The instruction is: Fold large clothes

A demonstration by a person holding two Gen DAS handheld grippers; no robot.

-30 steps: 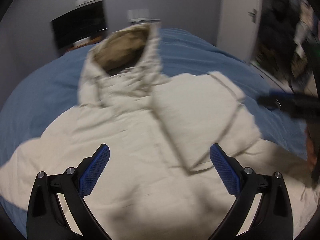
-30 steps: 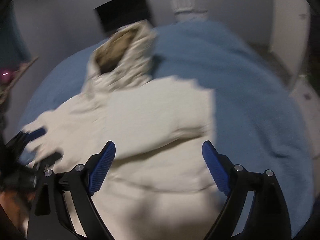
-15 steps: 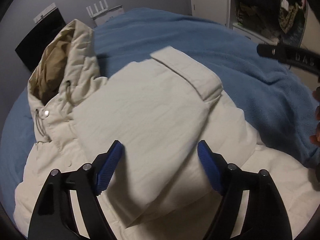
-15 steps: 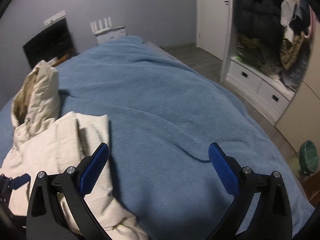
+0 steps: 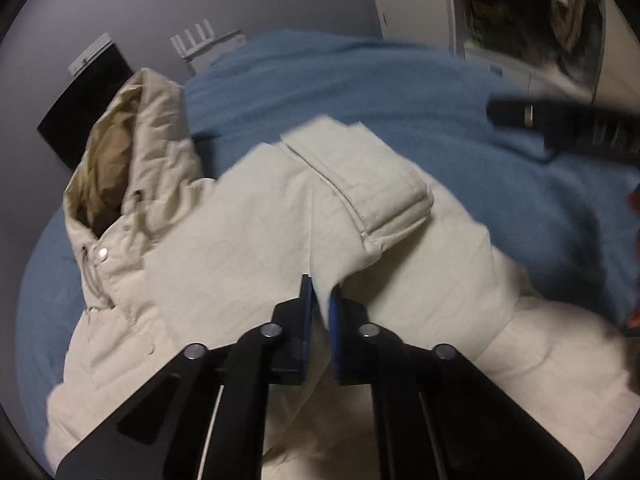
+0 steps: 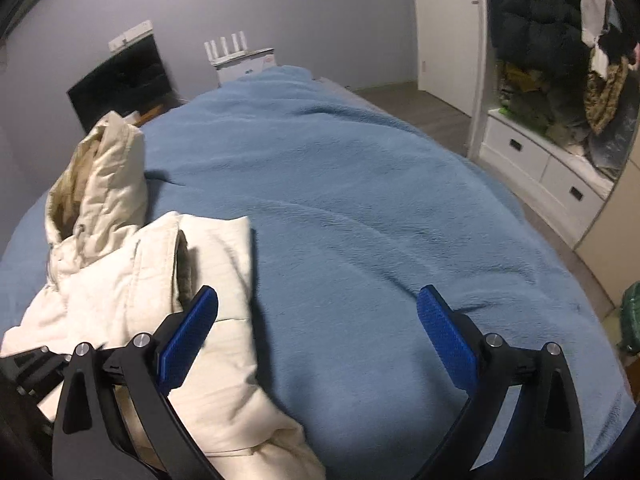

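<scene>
Lying on blanket: cream hooded coat, sprawled over the left part of the blue blanket, hood toward the far wall.
Left gripper: jaws have just closed, blue pads pinching a fold of the coat's sleeve.
Sleeve cuff: folded across the coat's body.
Right gripper: jaws spread wide, nothing held, over bare blanket just beside the coat's edge.
</scene>
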